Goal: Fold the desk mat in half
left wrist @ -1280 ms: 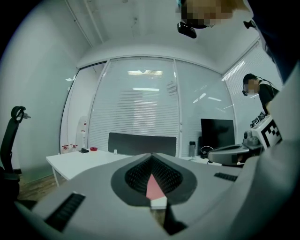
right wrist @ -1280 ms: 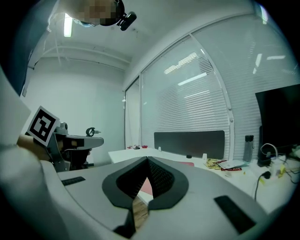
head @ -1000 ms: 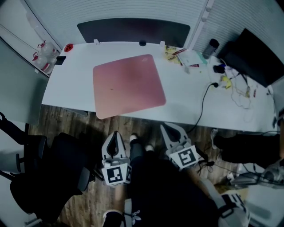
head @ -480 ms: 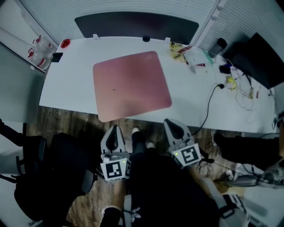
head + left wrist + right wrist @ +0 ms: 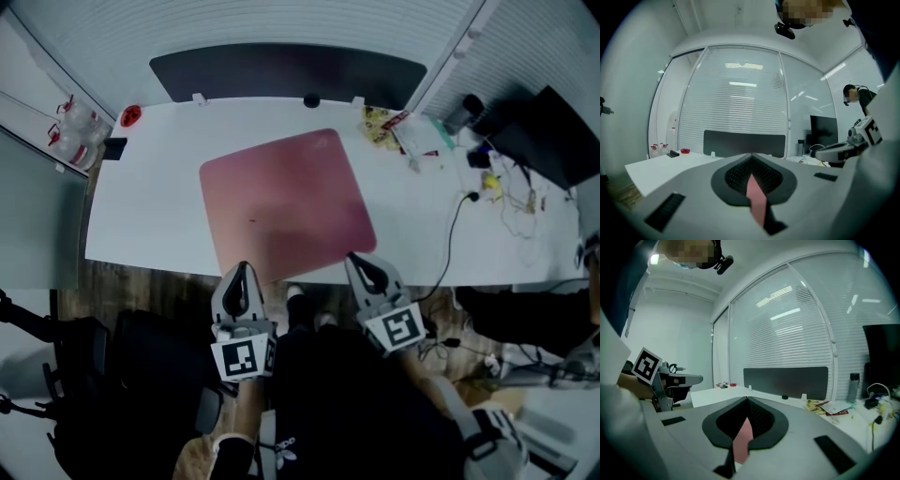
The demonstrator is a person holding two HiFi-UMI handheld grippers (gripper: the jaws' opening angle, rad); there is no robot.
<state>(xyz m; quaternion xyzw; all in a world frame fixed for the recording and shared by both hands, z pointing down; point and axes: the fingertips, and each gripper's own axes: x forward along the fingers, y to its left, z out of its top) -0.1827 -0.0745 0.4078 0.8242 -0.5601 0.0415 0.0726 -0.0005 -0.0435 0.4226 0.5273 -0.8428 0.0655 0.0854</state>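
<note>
Desk mat (image 5: 286, 202) is pink, flat and unfolded on the white table (image 5: 150, 206), centre of the head view, rotated a bit so its near-left corner sits at the table's near edge. Left gripper (image 5: 241, 272) is lower centre-left, tip right at the mat's near edge by that corner; can't tell from above if it touches. Right gripper (image 5: 361, 262) is lower centre-right, tip at the table's near edge just beside the mat's near-right corner. Both point roughly level toward the far side of the table. Left gripper view: fingers closed, tips meeting, nothing clamped; only a pink sliver of mat shows through the slot behind the tips. Right gripper view: same, fingers together, holding nothing, with pink mat seen through the slot. Marker cubes (image 5: 244, 359) sit behind each set of jaws. Dark partition panel (image 5: 286, 70) runs along the table's far edge. Upper left: bottles (image 5: 66, 131) and a small red item (image 5: 130, 115). Upper right: papers and packets (image 5: 403, 127), a dark monitor (image 5: 553, 131), and a black cable (image 5: 450, 234) running across the tabletop to the near edge. Black chair (image 5: 94, 375) is on the wood floor at lower left.
</note>
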